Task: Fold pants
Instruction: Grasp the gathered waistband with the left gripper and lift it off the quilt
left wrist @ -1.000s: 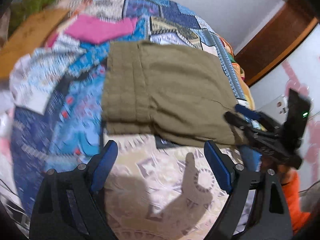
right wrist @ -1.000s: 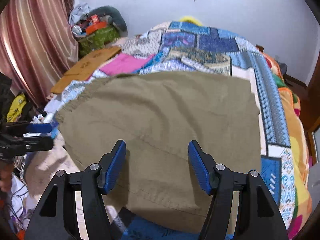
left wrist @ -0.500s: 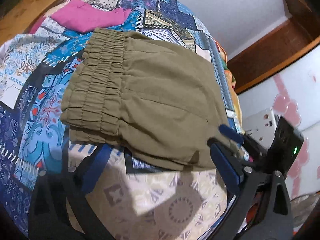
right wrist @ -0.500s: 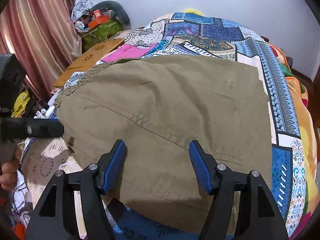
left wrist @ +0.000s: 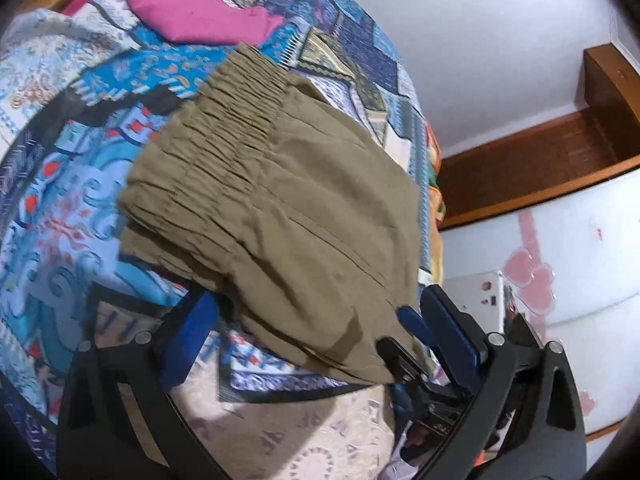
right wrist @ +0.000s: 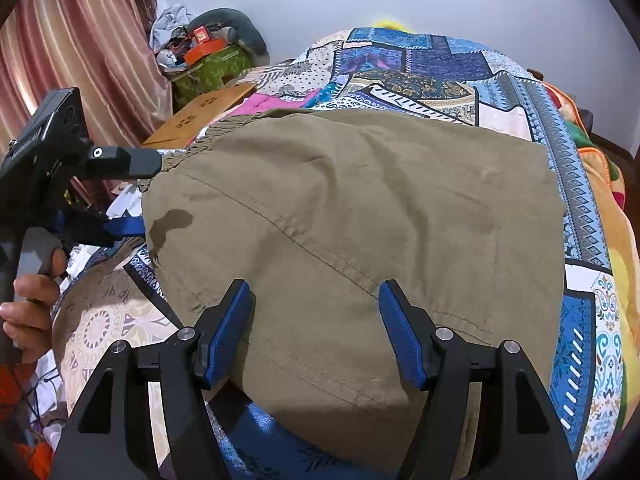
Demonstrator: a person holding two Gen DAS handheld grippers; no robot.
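The olive-brown pants [left wrist: 280, 208] lie folded into a thick rectangle on a patchwork bedspread [left wrist: 60, 168], elastic waistband at the left edge. My left gripper [left wrist: 320, 312] is open, its jaws on either side of the near corner of the pants. In the right wrist view the pants [right wrist: 380, 208] fill the middle. My right gripper [right wrist: 314, 316] is open, its blue fingers low over the near edge of the cloth. The left gripper [right wrist: 124, 226] shows there at the left edge of the pants, held by a hand.
A pink garment [left wrist: 196, 16] lies on the bed beyond the waistband. A wooden board [right wrist: 200, 116] and a pile of clutter [right wrist: 200, 52] sit left of the bed by a curtain. A wooden frame [left wrist: 540, 160] and white wall stand to the right.
My left gripper has moved in close to the near corner of the pants and tilted. My right gripper has come lower and nearer over the near edge. Both stayed open.
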